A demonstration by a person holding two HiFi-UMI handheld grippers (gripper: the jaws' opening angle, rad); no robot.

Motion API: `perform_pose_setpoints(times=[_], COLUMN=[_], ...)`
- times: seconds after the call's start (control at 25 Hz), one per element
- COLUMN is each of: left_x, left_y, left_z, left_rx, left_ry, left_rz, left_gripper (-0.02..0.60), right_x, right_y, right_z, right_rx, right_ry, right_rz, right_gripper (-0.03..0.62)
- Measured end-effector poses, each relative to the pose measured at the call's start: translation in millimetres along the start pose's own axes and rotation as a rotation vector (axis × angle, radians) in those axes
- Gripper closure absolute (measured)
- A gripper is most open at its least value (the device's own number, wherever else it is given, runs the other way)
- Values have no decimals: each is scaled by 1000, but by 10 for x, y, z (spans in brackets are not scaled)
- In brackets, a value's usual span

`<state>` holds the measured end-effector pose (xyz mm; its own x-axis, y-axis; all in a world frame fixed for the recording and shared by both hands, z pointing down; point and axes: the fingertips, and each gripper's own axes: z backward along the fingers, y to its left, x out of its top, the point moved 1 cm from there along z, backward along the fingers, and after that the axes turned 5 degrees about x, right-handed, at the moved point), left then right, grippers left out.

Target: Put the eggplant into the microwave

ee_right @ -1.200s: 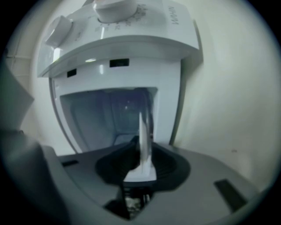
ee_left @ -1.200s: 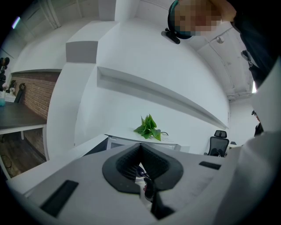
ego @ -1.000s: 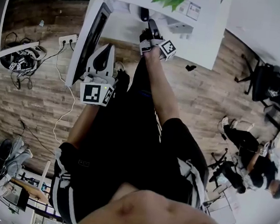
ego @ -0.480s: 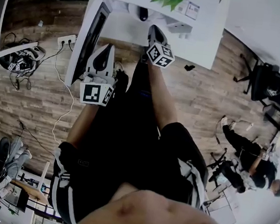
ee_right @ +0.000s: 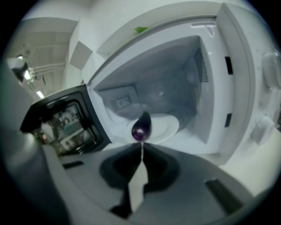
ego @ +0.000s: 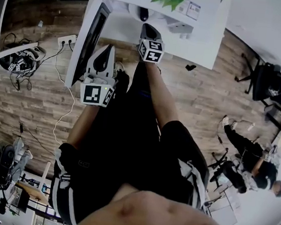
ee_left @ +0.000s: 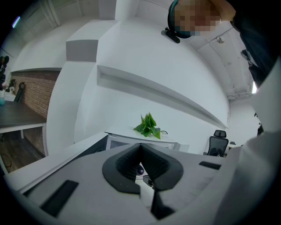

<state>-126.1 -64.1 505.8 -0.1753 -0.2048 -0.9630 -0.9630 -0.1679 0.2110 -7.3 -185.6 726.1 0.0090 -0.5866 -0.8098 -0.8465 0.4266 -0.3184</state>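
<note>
Eggplant just past shut R gripper

Black short-sleeved top with white-striped sleeves.

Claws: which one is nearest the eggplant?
The right claw: its just-closed, empty jaws point at the eggplant inside the microwave. The left claw faces a plant.
</note>
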Motion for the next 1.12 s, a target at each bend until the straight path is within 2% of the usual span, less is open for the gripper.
perform_pose_setpoints(times=[1.12], left_x=[-13], left_y=[282], left_z=[-71], left_rx=[42], left_ry=[19], left_rz=[26], left_gripper=[549], right_x=[223], right_y=[-3], right_z=[-398], right_rx=[-6], right_ry=[14], right_rz=[-9], right_gripper=[559])
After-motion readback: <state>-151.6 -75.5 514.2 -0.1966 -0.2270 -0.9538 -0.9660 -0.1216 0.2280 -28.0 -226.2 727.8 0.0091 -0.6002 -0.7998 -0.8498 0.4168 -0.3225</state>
